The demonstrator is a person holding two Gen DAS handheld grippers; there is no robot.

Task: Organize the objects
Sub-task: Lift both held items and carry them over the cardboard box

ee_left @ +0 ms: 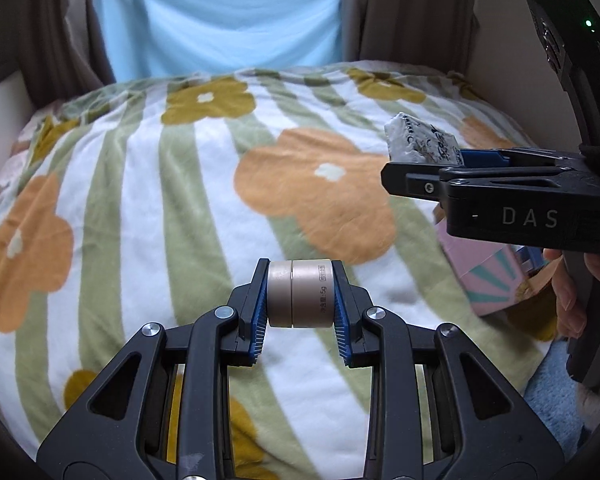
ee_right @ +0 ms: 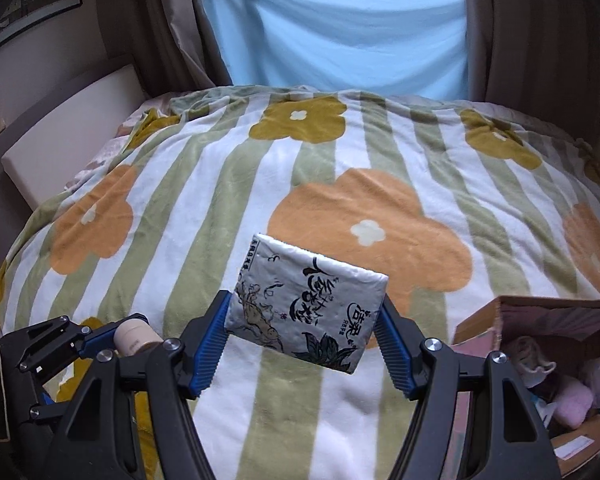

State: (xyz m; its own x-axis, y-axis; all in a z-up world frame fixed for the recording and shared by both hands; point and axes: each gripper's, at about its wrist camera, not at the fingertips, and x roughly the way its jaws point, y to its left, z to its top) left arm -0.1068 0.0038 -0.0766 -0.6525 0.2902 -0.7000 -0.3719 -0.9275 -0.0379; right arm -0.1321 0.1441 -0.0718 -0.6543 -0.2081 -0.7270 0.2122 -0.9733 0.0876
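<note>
The left gripper (ee_left: pixel 300 304) has its jaws clamped on a small beige jar (ee_left: pixel 300 299), lying sideways between the blue pads (ee_left: pixel 259 320), lifted clear above the bed. The jar's seam between lid and body runs upright, and small print shows on the wider part.

Beside it, to the right, the right gripper (ee_right: pixel 305 344) has its jaws closed on a white tissue pack (ee_right: pixel 305 304) printed with black calligraphy, gripping it by its two short ends. The pack sits tilted, its far left corner higher, most of it sticking out beyond the fingertips. It too hangs above the blanket, touching nothing but the pads.

The flowered blanket (ee_left: pixel 148 216), striped green and white with orange and mustard blossoms, spreads wide and open ahead of both tools. Its far edge meets a pale blue cloth (ee_right: pixel 340 32) hung between brown curtains (ee_right: pixel 168 24). On the left a cream padded side panel (ee_right: pixel 72 128) borders the bed.

At the near right edge sits an open cardboard box (ee_right: pixel 540 312), pink on its outer side, with soft pinkish things inside. It lies just below and right of the right gripper.
</note>
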